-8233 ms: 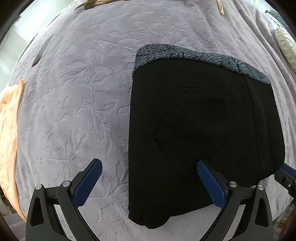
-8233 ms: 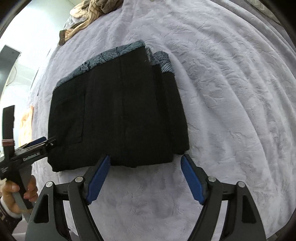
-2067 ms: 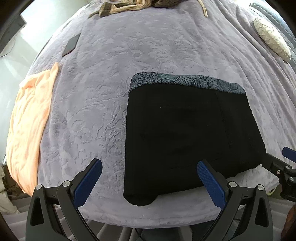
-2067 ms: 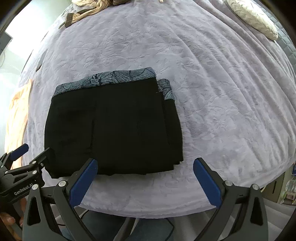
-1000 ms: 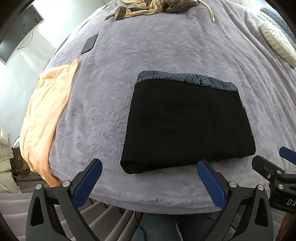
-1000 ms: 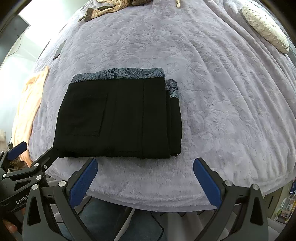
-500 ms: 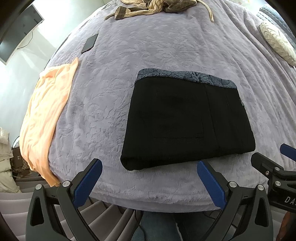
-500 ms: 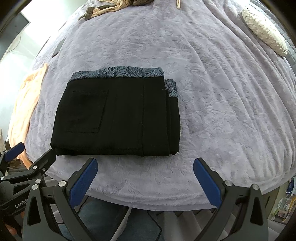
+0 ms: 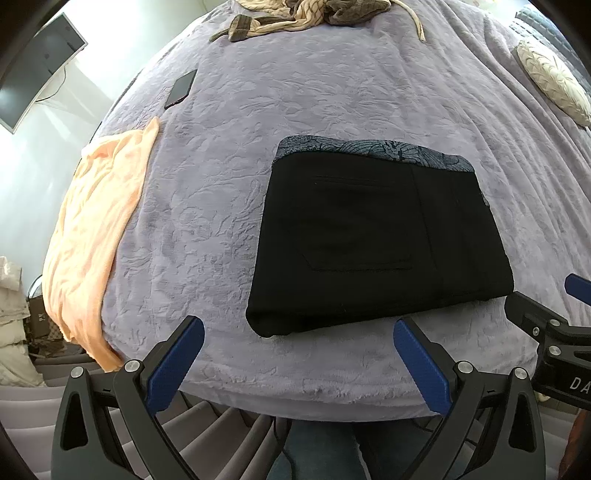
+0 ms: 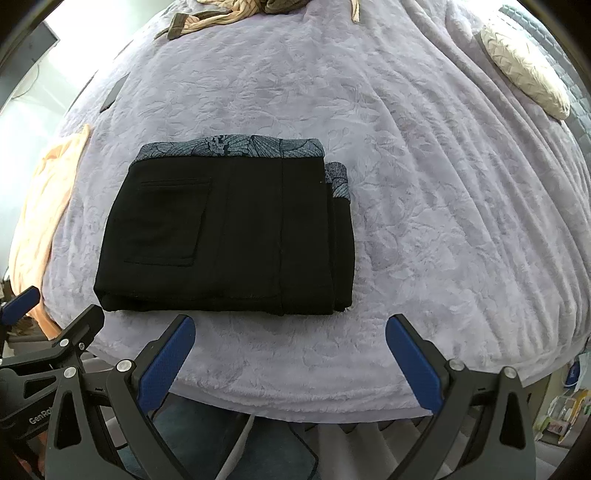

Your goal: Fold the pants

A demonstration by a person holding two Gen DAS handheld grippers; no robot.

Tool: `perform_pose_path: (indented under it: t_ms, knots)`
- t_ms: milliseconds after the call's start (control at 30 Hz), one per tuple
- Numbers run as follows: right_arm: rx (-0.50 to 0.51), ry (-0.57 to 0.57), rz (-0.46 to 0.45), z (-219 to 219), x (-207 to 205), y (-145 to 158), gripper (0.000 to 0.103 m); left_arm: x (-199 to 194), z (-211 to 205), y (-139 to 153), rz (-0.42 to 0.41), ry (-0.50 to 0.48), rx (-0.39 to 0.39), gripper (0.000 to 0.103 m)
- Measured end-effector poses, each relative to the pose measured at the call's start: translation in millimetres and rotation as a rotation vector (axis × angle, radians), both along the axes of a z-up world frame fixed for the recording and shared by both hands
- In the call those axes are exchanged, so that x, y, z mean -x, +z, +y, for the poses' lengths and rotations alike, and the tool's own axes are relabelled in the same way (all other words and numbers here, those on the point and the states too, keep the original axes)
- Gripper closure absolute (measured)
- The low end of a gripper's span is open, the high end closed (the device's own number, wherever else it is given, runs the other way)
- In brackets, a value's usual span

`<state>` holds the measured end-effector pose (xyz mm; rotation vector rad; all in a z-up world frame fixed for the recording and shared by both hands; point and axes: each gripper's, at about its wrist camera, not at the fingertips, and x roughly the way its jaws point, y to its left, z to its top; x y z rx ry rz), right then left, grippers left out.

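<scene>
Pants [image 9: 376, 236], black with a patterned blue-grey waistband, are lying folded into a compact rectangle just ahead of the left gripper [image 9: 295, 363] in the left wrist view, resting flat on the lilac embossed bedspread [image 9: 332, 96]. The left gripper is hovering spread wide and empty short of the near fold, its blue pads [image 9: 173, 363] gripping nothing, which I judge fits a fold that needs no more pinching. A peach garment [image 9: 92, 229] is draping over the bed's edge well off to the gripper's left, a phone [image 9: 181, 88] is lying far ahead to the left, and a tangle of beige clothes [image 9: 314, 14] is sitting at the far side (all well apart from the work).

In the right wrist view, the pants [image 10: 229, 232] are sitting ahead and slightly left of the right gripper [image 10: 290, 363], back pocket upward, layered edges stacking along the side nearer this gripper's right finger. The right gripper is likewise hanging released and empty over the near bedspread [image 10: 424, 184], apart from the cloth. A pale woven cushion [image 10: 524, 74] is lying far ahead to the right. The task appears essentially finished.
</scene>
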<state>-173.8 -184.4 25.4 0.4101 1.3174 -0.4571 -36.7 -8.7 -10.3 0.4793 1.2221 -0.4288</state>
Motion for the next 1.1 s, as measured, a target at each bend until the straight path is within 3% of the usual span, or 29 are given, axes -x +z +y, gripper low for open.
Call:
perform_pose_path:
  t_ms: [1100]
  knots:
    - [0.003,-0.007,0.01,-3.6,1.4,-3.3,0.0,1.5,-9.8,-1.6,-0.001,-0.031,0.0,0.0]
